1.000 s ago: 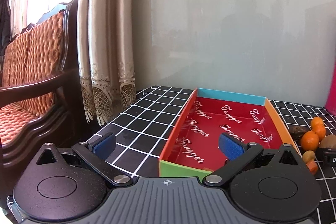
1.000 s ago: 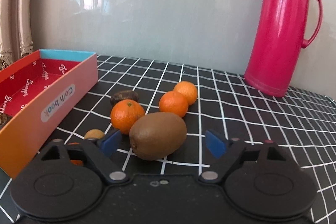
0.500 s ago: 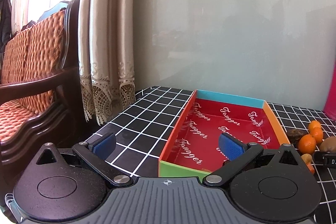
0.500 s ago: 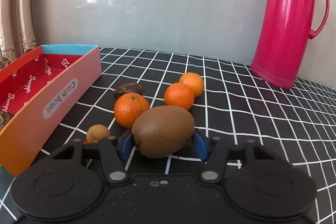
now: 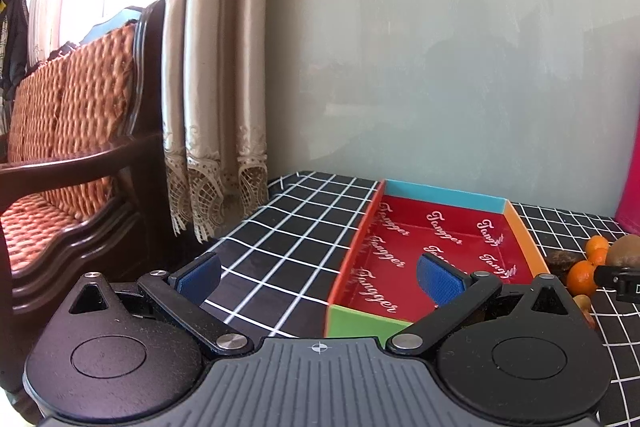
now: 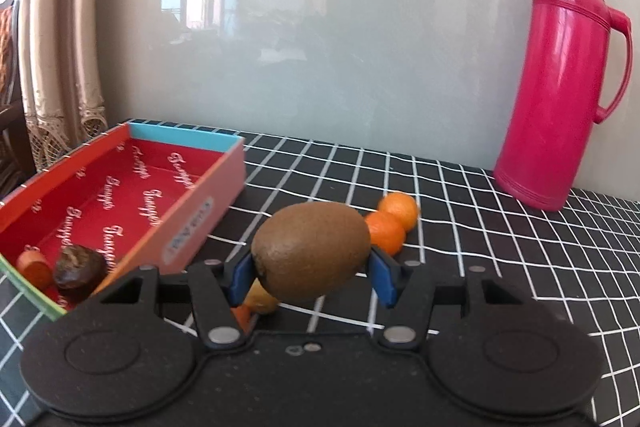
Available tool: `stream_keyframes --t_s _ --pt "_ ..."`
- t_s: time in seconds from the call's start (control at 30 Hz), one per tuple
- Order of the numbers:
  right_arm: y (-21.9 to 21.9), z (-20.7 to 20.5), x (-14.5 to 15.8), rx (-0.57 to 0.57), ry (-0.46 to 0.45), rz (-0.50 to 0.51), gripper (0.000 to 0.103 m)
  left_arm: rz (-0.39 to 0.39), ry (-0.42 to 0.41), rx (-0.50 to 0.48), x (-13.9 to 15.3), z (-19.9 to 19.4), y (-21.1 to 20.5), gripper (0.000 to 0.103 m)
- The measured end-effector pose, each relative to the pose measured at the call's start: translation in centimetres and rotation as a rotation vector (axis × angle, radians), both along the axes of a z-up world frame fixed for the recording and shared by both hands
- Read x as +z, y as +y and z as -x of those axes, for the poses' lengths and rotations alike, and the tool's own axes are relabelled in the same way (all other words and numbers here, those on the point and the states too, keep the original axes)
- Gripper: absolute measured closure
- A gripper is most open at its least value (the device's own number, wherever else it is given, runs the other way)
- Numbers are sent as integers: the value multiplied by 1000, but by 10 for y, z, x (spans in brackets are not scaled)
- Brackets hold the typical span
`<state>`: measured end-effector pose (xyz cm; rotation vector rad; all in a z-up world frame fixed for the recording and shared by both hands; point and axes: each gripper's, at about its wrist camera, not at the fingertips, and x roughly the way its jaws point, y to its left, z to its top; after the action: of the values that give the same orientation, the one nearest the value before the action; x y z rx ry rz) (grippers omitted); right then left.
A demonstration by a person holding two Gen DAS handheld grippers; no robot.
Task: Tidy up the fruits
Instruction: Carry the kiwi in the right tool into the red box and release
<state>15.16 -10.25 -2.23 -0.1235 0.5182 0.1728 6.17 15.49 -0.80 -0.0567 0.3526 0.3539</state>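
Kiwi [image 6: 312, 253] lifted off checked cloth [image 6: 500, 247] | wall [image 6: 360, 47] glossy

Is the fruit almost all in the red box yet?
Not yet. Two small pieces, a dark brown one and an orange one, already sit in the red box. The right gripper holds the kiwi. At least two oranges and a small yellowish fruit wait on the table.

- Bench [image 6: 460, 227]: black with a white grid.
- Box [image 6: 200, 227]: red inside with white script, blue far wall, orange side.
- Kiwi [image 6: 312, 251]: brown.
- Thermos [image 6: 560, 87]: pink.
- Tangerines [image 6: 386, 231]: orange.
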Motion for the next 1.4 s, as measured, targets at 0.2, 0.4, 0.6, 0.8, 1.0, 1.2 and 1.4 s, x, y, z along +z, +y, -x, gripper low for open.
stream_keyframes --t_s 0.2,0.4,0.6,0.8,1.0,1.2,1.4 --pt "26 6 6 44 -28 -32 46 -9 17 41 -4 9 19 0" --pt "61 15 8 115 -69 -60 46 13 25 75 -6 15 37 0" --pt "86 22 6 186 -85 -64 45 3 30 81 -7 17 45 0" --pt "101 23 -2 199 -73 -12 37 5 31 91 -7 20 49 0" --pt "97 24 0 164 -104 -2 30 2 33 86 -8 20 48 0" --pt "94 25 0 161 -105 0 31 1 33 77 -7 19 44 0" --pt "76 24 4 118 -123 2 31 -3 25 47 -4 15 28 0"
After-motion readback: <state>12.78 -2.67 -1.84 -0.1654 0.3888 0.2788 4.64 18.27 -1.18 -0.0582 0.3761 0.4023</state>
